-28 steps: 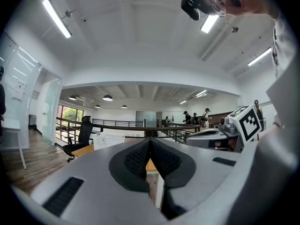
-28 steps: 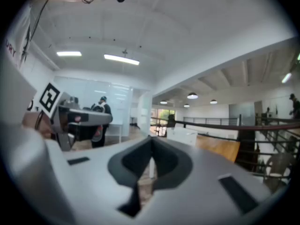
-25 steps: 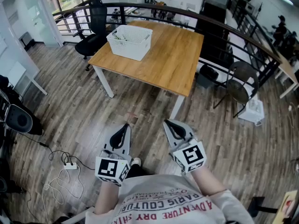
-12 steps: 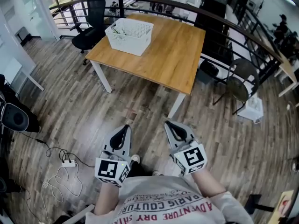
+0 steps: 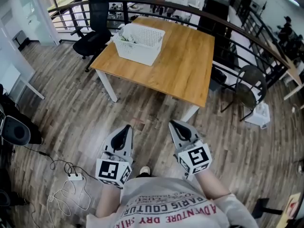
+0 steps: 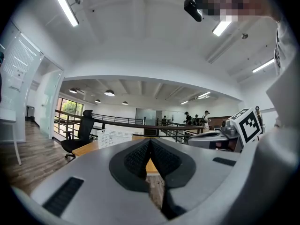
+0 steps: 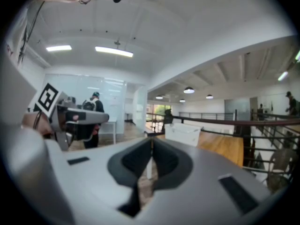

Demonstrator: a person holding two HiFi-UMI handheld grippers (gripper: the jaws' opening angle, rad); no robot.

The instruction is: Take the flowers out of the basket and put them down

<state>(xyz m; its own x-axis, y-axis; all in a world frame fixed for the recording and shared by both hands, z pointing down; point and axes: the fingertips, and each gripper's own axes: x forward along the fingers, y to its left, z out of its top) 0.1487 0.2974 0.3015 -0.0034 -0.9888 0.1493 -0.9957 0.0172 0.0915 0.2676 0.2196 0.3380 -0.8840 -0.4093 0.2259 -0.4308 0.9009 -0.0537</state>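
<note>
A white lattice basket (image 5: 140,42) stands on the far left part of a wooden table (image 5: 185,70), with greenish flowers (image 5: 124,37) just showing inside at its left end. The basket (image 6: 114,138) also shows small in the left gripper view, and the basket (image 7: 183,134) in the right gripper view. Both grippers hang low over the floor, well short of the table. My left gripper (image 5: 125,129) is shut and empty. My right gripper (image 5: 175,125) is shut and empty too, its jaws touching at the tips.
A black office chair (image 5: 95,34) stands left of the table and a dark round chair (image 5: 247,91) to its right. A black railing (image 5: 237,42) runs behind the table. A power strip with white cable (image 5: 76,178) lies on the wood floor at lower left.
The table and basket have shifted right and slightly nearer in the head view. Both grippers keep the same pose in front of the person, still shut.
</note>
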